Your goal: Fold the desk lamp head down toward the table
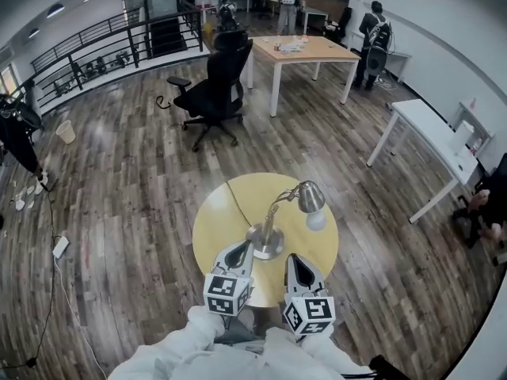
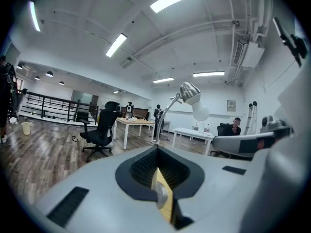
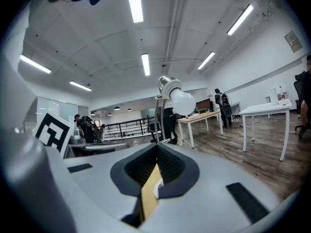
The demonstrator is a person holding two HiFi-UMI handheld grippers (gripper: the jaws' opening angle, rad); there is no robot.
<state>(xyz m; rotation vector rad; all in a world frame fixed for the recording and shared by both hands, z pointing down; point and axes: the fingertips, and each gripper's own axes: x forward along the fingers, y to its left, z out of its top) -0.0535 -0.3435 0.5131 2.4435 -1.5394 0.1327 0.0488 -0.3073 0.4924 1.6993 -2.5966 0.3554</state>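
The left gripper point(image 1: 245, 248) and right gripper point(image 1: 292, 260), both with jaws pressed together and empty, hover near the desk lamp point(image 1: 268, 240), which stands upright on the round yellow table point(image 1: 212, 224).

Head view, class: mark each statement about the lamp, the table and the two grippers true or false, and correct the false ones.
1. The desk lamp stands upright on the round yellow table. True.
2. The left gripper is clamped on the lamp's arm. False: its jaws are together with nothing between them.
3. The lamp's white bulb shows below its metal shade. True.
4. The right gripper has its jaws wide apart. False: they are shut and empty.
5. A black office chair stands on the wooden floor beyond the round table. True.
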